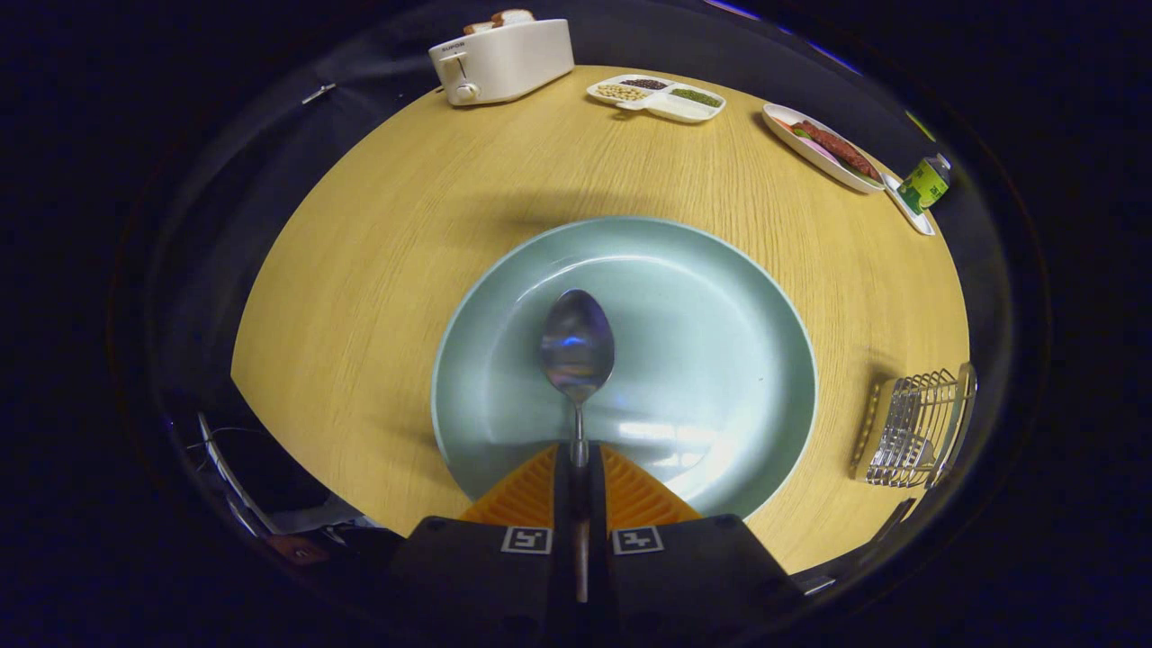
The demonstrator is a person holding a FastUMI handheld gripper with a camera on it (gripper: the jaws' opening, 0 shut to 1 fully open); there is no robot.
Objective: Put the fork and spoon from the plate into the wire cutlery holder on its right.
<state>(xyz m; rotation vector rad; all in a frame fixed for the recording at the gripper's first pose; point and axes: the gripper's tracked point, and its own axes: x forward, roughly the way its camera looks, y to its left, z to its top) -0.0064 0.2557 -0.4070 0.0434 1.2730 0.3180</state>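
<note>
While the toaster (501,59) reads "SUPOR", the hand-held gripper (579,459) clamps the spoon (577,346) handle above the plate (720,360).

Tool-mounted view, steeply down, near plate (720,297)

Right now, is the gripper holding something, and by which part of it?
Yes. The gripper is shut on the shiny metal spoon, gripping its thin handle; the bowl points forward over the round pale green plate.

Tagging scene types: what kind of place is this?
Likely a mock kitchen or dining table in a booth: wooden table with toaster, plate and wire holder. The gripper is shut on the spoon.
</note>
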